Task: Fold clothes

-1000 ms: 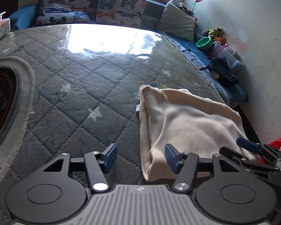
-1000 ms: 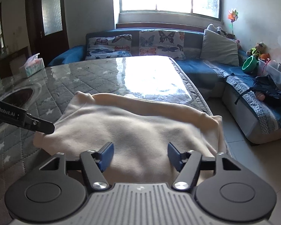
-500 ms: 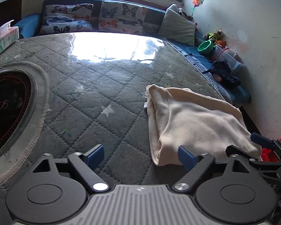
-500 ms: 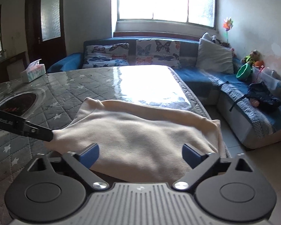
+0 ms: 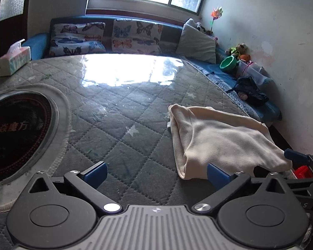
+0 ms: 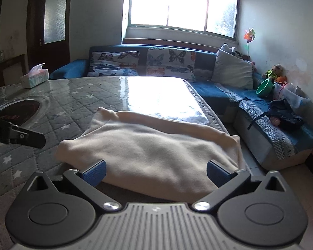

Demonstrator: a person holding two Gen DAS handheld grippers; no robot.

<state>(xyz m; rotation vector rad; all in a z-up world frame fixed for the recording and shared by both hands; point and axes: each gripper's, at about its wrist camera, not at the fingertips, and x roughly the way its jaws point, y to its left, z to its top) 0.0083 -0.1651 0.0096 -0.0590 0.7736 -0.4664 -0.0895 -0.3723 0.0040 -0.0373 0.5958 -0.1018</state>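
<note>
A cream garment (image 5: 219,137), folded into a rough rectangle, lies on the quilted table (image 5: 119,112) near its right edge. My left gripper (image 5: 156,174) hovers at the garment's near left corner. Its jaws are opening, wide apart, with only quilt and the cloth's corner between them and no pad pressing. My right gripper (image 6: 155,172) sits at the garment's (image 6: 148,145) near edge. Its jaws are opening too, the cloth lying loose between the blue pads (image 6: 95,171). One finger of the left gripper (image 6: 31,138) shows in the right wrist view.
A tissue box (image 5: 12,62) stands at the table's far left, and a round dark hob (image 5: 16,133) is set into its left side. Behind is a blue sofa with butterfly cushions (image 5: 131,35). A green bowl (image 5: 228,63) and toys lie on the right bench.
Both grippers' jaws have spread wide and drawn back a little from the garment. The garment lies let go on the table.
</note>
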